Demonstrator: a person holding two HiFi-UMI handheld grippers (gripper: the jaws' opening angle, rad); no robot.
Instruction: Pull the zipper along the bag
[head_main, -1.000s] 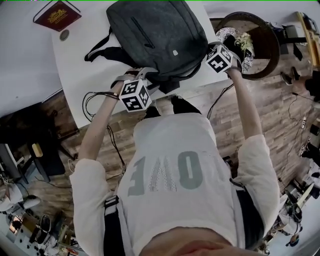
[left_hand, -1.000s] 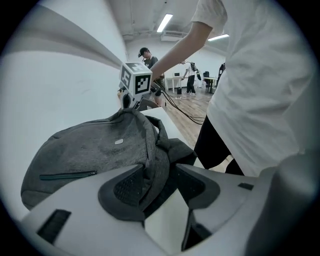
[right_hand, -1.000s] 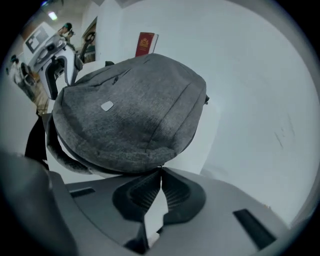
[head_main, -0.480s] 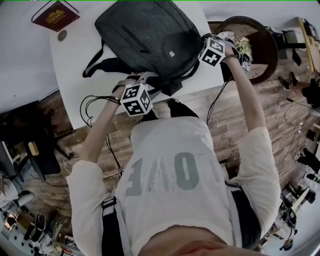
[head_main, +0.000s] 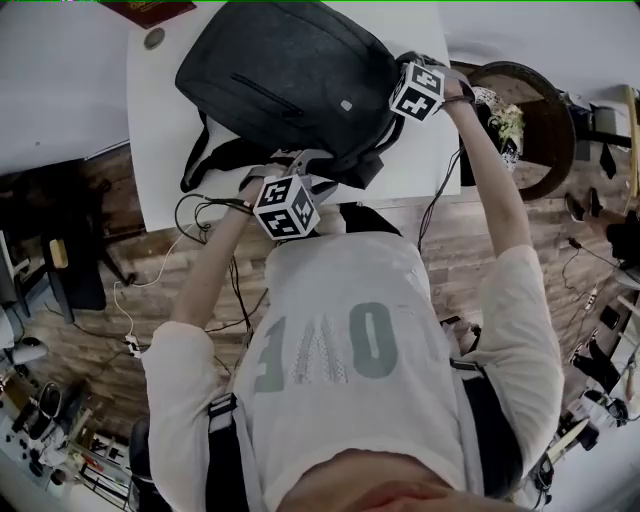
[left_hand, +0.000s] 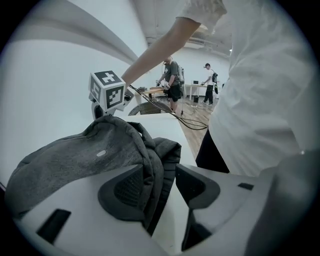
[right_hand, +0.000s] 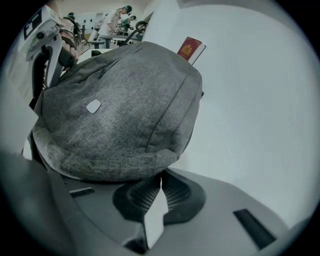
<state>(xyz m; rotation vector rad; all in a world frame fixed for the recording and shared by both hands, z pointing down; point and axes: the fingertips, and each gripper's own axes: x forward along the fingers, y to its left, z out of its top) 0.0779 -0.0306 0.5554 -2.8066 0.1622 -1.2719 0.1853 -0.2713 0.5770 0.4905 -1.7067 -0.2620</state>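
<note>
Head view: the grey backpack (head_main: 285, 85) lies on the white table (head_main: 420, 170) at my twelve o'clock, its straps (head_main: 215, 160) trailing toward six. My right gripper (right_hand: 160, 192) is clenched tight at the bag's three o'clock rim, its ribbed pads meeting just under the cloth. Whether a zipper tab sits between them I cannot tell. My left gripper (left_hand: 165, 185) stands half apart around a fold of the six o'clock edge, with cloth on one pad and a strip of table beside the other. I judge that a loose hold. I read this as the pull under way. Next comes an even drag round the curved seam, bag braced. The shell is heathered woven fabric, domed, with a small pale tag (right_hand: 93, 106).
</note>
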